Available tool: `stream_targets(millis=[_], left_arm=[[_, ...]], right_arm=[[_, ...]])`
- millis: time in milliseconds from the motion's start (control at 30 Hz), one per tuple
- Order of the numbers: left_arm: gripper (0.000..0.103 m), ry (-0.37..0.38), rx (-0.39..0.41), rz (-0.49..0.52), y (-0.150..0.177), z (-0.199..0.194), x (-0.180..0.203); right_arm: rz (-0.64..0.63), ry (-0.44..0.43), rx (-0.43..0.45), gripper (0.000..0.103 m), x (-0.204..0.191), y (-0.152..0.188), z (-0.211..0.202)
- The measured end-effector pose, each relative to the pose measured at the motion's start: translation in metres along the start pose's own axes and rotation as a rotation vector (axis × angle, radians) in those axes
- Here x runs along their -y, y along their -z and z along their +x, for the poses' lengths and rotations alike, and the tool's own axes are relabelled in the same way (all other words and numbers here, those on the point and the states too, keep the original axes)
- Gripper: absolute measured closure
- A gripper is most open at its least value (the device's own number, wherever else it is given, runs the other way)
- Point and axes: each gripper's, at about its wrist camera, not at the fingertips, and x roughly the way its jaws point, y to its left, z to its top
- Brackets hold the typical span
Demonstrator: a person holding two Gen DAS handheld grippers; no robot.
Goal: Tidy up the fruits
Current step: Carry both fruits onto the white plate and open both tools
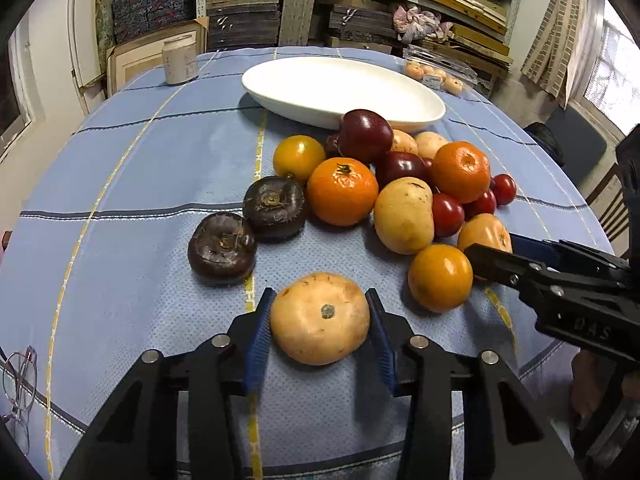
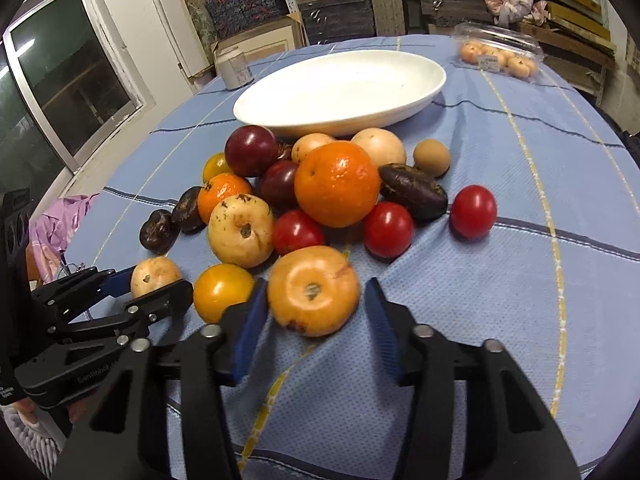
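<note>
Fruit is gripped for transfer to the empty white dish [image 1: 280,92]: left gripper [image 1: 320,316] pinches a pale fruit [image 1: 320,320]; right gripper [image 2: 316,300] brackets an orange-tan fruit [image 2: 314,290], far pad not visibly touching.

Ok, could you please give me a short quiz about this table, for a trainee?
1. True or false: the white dish already holds fruit.
2. What sits between the fingers of the left hand-held gripper? A) a dark brown fruit B) a pale tan fruit C) an orange
3. How many red tomatoes lie on the cloth?

Key: 1 false; 2 B; 3 three.
</note>
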Motion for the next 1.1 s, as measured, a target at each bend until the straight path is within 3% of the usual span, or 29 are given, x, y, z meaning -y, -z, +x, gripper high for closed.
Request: stream_targets(millis=[267,400,533,600,700,867,967,1100], left_arm=[[0.059,0.034,0.013,-0.014,0.001,-0.001,-0.002],[0.059,0.045,0.059,-0.033,-0.003,-0.013,-0.003],[0.059,0.051,0.143,0.006,-0.045,-0.037,0.002],[0.059,0.04,0.195,0.028,-0.079,-0.043,0.006],[0.059,0.026,0.217,0.048,-0.116,-0.031,0.014],[0.059,0.009,0.116,-0.015,-0.167,0.036,0.003],[0.059,0.021,0.046,-0.067,-0.181,0.068,-0.011],[0.058,0.016,0.024,-0.067,-0.188,0.085,-0.013]], right_arm=[[0.019,-0.045,0.01,0.059,0.003,0.001,-0.002],[0.019,-0.041,0.079,0.059,0.005,0.001,-0.019],[-0.009,-0.033,0.162,0.059,0.007,-0.029,-0.049],[-0.023,-0.008,0.224,0.059,0.009,-0.06,-0.062],[-0.02,0.016,0.242,0.059,0.016,-0.103,-0.051],[0.007,0.058,0.148,0.059,0.032,-0.148,0.014],[0.015,0.065,0.102,0.059,0.038,-0.155,0.041],[0.004,0.099,0.109,0.057,0.041,-0.156,0.057]])
